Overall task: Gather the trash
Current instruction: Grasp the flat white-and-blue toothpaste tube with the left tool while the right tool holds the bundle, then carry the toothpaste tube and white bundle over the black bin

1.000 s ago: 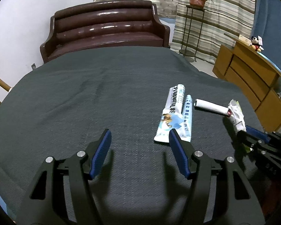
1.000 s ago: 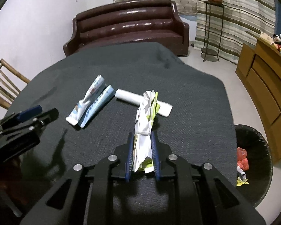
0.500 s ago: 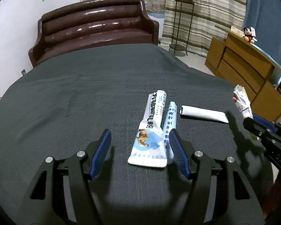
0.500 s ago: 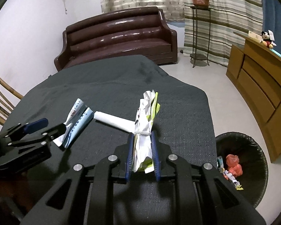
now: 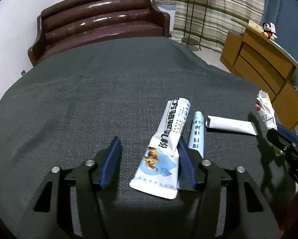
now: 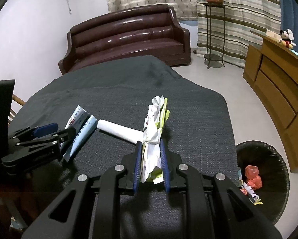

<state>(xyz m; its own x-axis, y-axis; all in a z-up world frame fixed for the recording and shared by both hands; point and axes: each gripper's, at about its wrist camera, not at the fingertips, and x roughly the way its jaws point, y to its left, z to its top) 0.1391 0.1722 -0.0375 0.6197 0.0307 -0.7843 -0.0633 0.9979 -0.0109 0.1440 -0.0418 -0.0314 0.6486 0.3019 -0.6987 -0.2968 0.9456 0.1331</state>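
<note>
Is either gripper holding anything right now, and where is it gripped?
Right gripper clamps the crumpled paper bundle at its near end. Left gripper is open, holding nothing.

Both the left gripper [image 5: 148, 157] and right gripper [image 6: 150, 164] look alike — black frames, blue finger pads, round silver screws.

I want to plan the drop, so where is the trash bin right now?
In the right wrist view the black trash bin stands on the floor at lower right, just past the table's right edge, below the wooden dresser.
</note>
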